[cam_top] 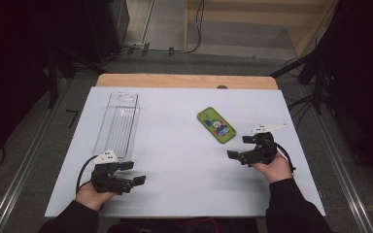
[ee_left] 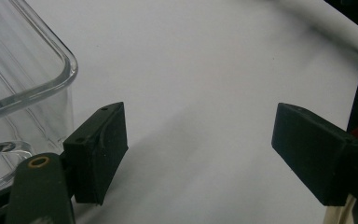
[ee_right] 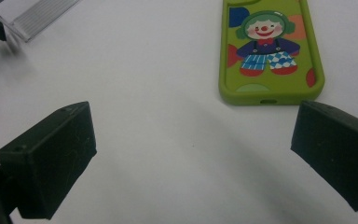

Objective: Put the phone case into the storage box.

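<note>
**Phone case ahead of our right gripper**

The case lies flat on the table, right of centre. Our right gripper hovers near it, jaws spread and empty. Our left gripper, also spread, sits beside the bin.

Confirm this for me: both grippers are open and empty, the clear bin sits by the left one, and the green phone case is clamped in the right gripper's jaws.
Not quite. The green phone case lies flat on the white table, apart from the right gripper, whose jaws stand open with nothing between them, as the right gripper view shows. The rest holds: the left gripper is open and empty, with the clear bin beside it.
</note>
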Tool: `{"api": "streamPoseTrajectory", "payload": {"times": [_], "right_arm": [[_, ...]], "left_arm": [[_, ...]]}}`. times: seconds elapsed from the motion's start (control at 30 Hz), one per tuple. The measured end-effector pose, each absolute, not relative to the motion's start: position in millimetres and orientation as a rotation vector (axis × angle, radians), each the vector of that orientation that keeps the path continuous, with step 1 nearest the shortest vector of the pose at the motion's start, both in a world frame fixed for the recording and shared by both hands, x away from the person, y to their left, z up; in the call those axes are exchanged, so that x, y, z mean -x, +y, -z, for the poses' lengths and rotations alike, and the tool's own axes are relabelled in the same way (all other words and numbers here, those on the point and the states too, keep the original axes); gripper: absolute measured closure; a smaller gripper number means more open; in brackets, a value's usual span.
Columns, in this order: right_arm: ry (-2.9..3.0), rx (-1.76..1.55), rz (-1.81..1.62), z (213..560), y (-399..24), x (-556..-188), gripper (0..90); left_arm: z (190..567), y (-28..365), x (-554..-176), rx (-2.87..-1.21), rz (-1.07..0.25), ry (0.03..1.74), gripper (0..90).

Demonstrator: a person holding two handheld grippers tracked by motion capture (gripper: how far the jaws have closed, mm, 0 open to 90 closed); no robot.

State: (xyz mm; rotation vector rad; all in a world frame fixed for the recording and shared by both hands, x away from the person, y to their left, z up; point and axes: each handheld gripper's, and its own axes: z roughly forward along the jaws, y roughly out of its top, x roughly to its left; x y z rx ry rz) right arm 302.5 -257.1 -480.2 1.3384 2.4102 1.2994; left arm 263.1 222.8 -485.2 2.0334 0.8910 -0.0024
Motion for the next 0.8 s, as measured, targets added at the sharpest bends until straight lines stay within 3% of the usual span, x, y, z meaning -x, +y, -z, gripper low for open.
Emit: {"api": "streamPoseTrajectory", "payload": {"times": [0.8], "right_arm": [[2.407,-1.340,-1.249,465,-251,-335,0.0]], "left_arm": [[485,223,-263,-2.033,0.002,0.890,19.1]]}}
